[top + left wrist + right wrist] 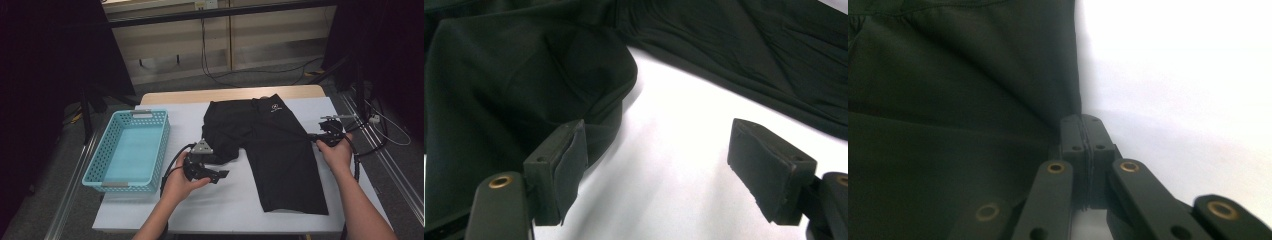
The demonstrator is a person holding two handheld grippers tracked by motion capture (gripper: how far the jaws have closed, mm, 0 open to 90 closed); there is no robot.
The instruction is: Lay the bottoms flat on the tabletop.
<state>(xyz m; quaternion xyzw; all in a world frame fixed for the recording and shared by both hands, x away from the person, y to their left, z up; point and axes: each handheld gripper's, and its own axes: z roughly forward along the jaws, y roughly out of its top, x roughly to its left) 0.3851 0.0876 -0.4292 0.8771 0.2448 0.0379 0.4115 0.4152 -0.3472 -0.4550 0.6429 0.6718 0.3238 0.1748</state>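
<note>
Black shorts (280,160) lie flat on the white table (220,205), waistband at the far side. One leg reaches toward the front edge; the other is bunched up short near my left gripper (221,176). In the left gripper view this gripper (659,135) stands open, with bare table between its jaws and the rounded fold of the shorts (499,75) beside its left pad. My right gripper (312,136) is at the shorts' right side. The right gripper view shows it (1083,122) shut on the edge of the black fabric (948,100), which runs taut to the jaw tips.
A light blue perforated basket (165,145) stands empty at the table's left. Bare white table lies between the basket and the shorts and along the front edge. Cables trail from both grippers, and dark stands flank the table.
</note>
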